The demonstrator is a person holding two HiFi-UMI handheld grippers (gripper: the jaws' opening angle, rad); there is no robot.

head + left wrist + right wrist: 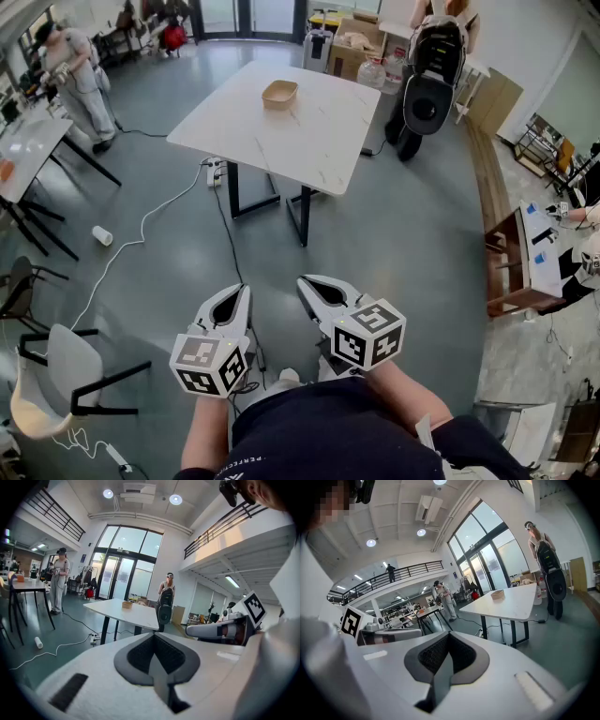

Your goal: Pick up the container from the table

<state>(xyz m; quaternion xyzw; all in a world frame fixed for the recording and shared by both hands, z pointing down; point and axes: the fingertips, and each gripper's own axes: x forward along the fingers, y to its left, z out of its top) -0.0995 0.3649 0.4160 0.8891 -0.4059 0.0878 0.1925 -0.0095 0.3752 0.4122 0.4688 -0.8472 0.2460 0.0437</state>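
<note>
A shallow tan container (279, 94) sits near the far edge of a white table (309, 141) several steps ahead of me. It shows small and distant in the left gripper view as the container (126, 604) and in the right gripper view as the container (497, 594). My left gripper (239, 291) and right gripper (307, 281) are held side by side close to my body, over the grey floor, far short of the table. Both are shut with nothing between their jaws, as the left gripper (153, 637) and right gripper (449, 637) show close up.
A person with a black backpack (431, 75) stands at the table's far right corner. Another person (75, 75) stands far left by a dark-legged table (28, 150). A white chair (56, 375), a fallen cup (102, 235) and a power strip (215, 172) with its cable are on the floor.
</note>
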